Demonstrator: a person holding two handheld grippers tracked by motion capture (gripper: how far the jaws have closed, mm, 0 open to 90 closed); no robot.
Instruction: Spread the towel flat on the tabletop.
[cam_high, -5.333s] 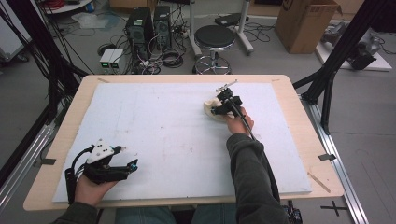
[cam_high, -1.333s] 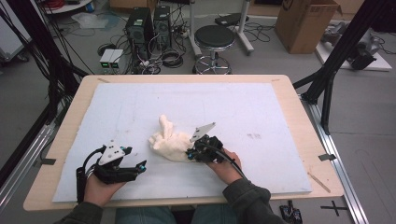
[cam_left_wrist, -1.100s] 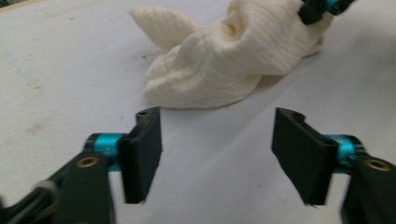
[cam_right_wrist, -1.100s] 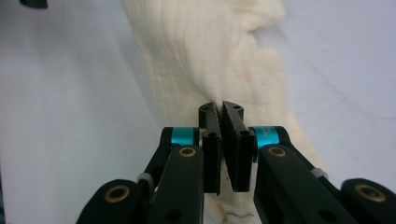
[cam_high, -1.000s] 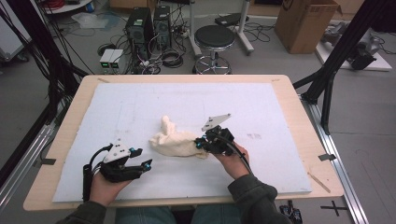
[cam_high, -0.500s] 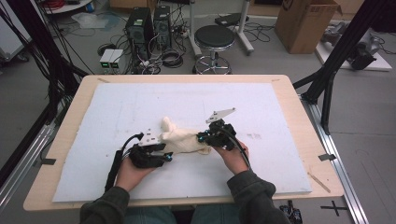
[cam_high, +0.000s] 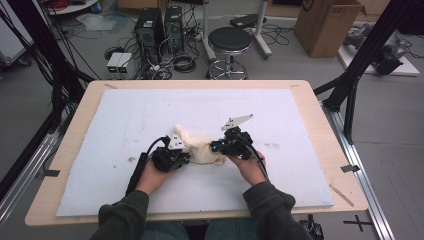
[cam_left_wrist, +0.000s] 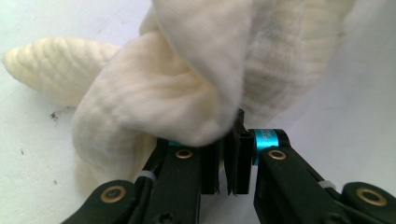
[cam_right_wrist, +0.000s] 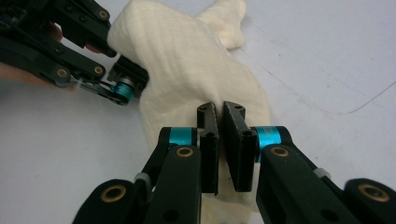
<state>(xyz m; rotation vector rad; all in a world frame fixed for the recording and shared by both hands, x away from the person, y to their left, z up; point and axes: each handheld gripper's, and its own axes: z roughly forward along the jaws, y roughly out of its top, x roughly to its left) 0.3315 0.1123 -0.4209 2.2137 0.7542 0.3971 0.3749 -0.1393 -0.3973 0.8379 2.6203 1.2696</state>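
Both claws grip the bunched cream cloth (cam_high: 202, 150): left claw (cam_left_wrist: 223, 154) just clamped on one end, right claw (cam_right_wrist: 223, 140) pinching the other. Grasping looks done; spreading it flat over the white surface (cam_high: 300, 115) likely remains.

Cloth (cam_high: 202, 150) bunched between both claws; white mat (cam_high: 280, 115) bare all round

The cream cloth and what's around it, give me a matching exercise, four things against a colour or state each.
Things:
1. cream cloth
2. left hand-held gripper
3. stool
4. cardboard box

States:
A. brown, on the floor
B. bunched between both grippers
C. jaws just closed on a fold of cloth
D. black round seat, beyond the table

Pairs: 1-B, 2-C, 3-D, 4-A
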